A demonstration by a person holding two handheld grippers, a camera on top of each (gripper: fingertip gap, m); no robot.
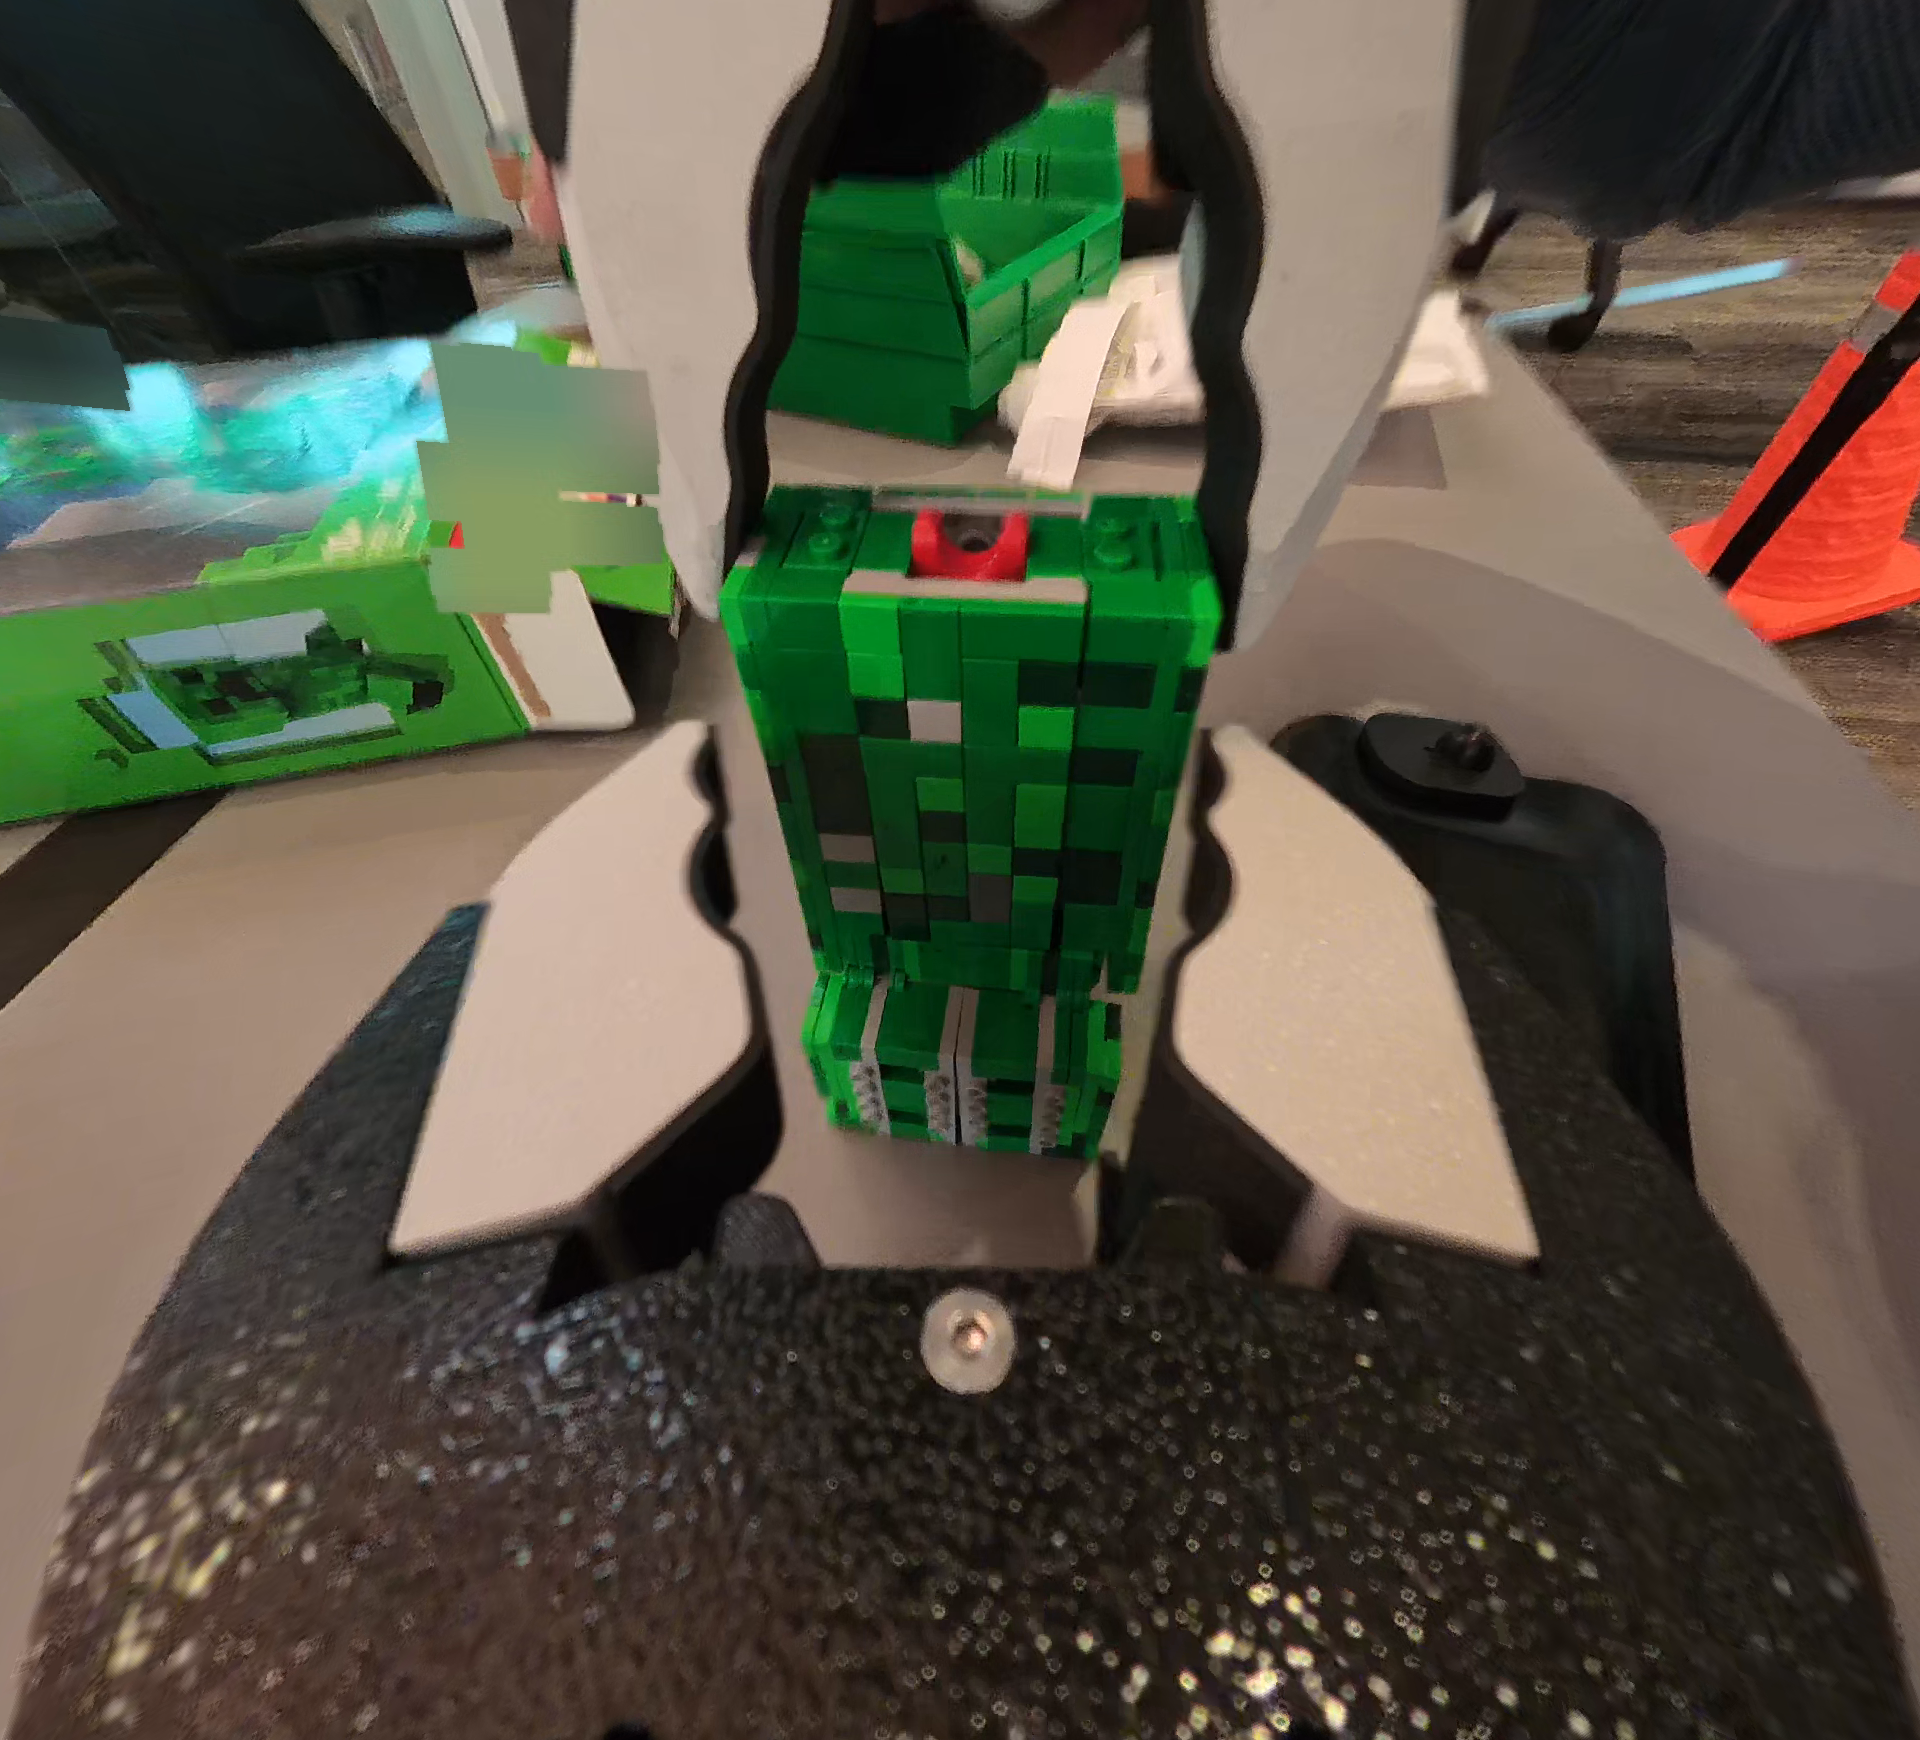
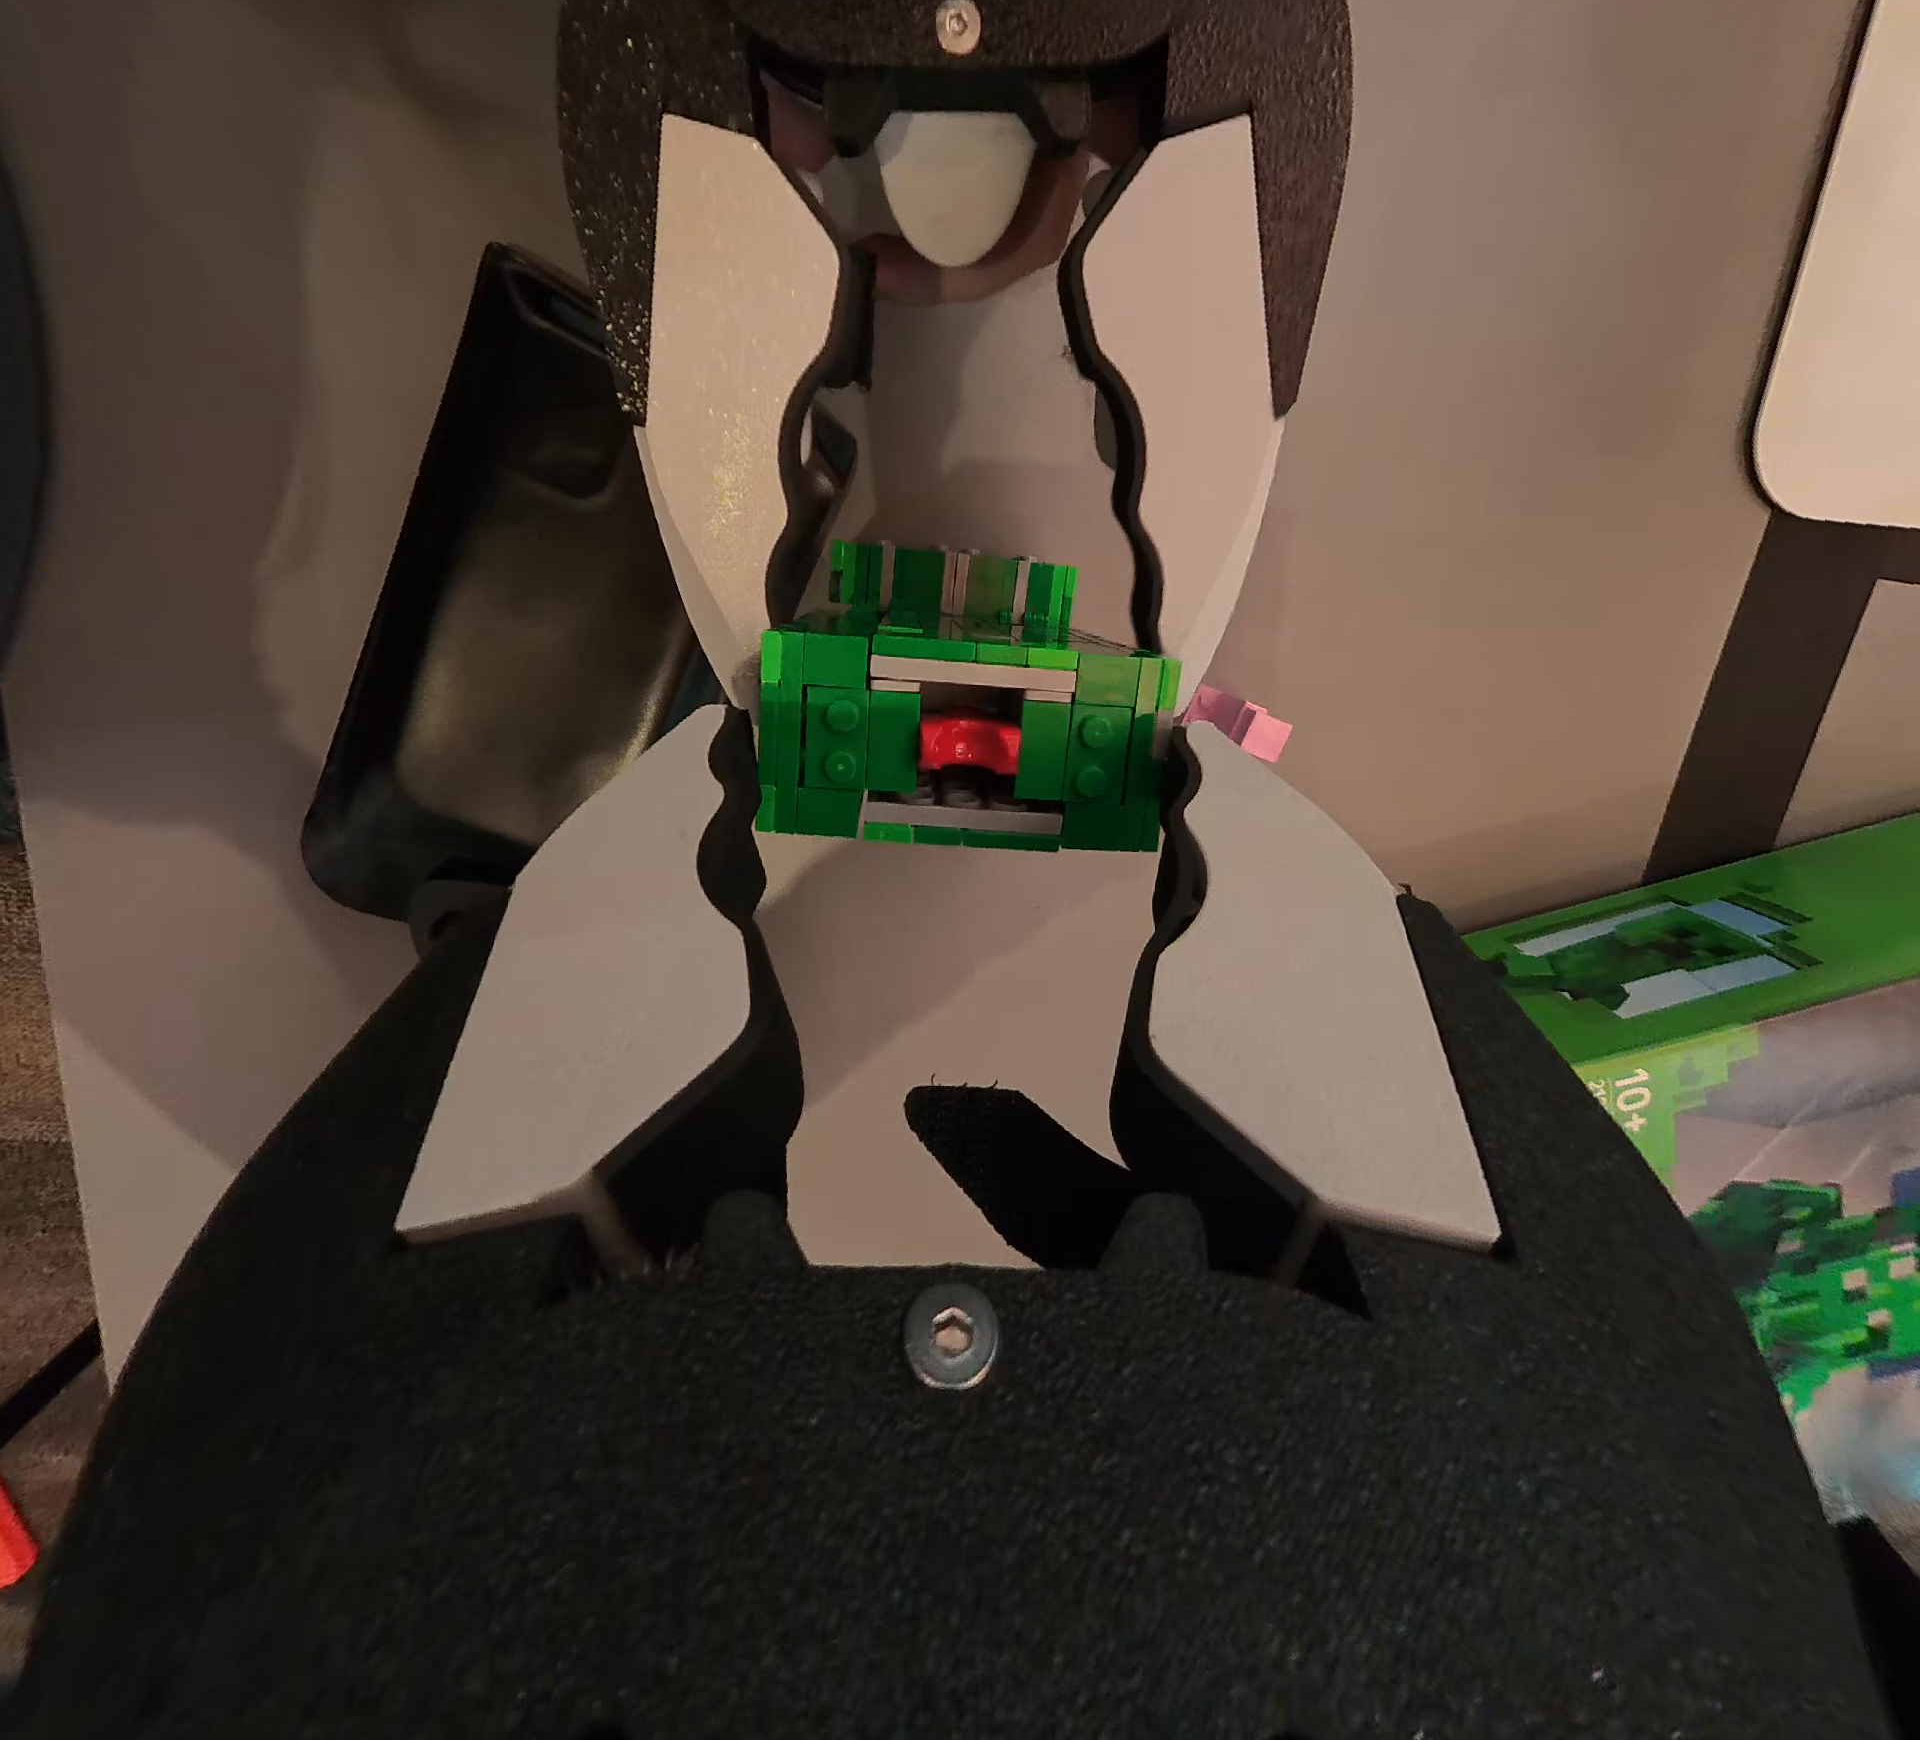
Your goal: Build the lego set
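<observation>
Closest to my lens is the black frame of my left hand-held gripper. Its fingers are set narrow around the lower half of the green lego body, with a thin sliver of grey showing on each side, so I cannot tell whether the pads actually bite. My right hand-held gripper comes in from the opposite end and is closed on the body's neck end, its tips pressed against both side walls.

The printed set box lies on the surface well to one side. The body stretches between my two tools, legs toward the left camera and neck toward the right one. I cannot say whether it rests on the surface or hangs clear. Beyond it sits a second green block, open-topped, probably the head. A red connector sits in the neck opening, and a small pink piece lies just beside my right fingertip.

I judge the head still has to go on. The risks:
- If my two tools pull or twist against each other, the plated walls could split apart.
- If only the right one truly holds, the long body could pivot and slip out.
- Squeezing harder could pop the side tiles off.
</observation>
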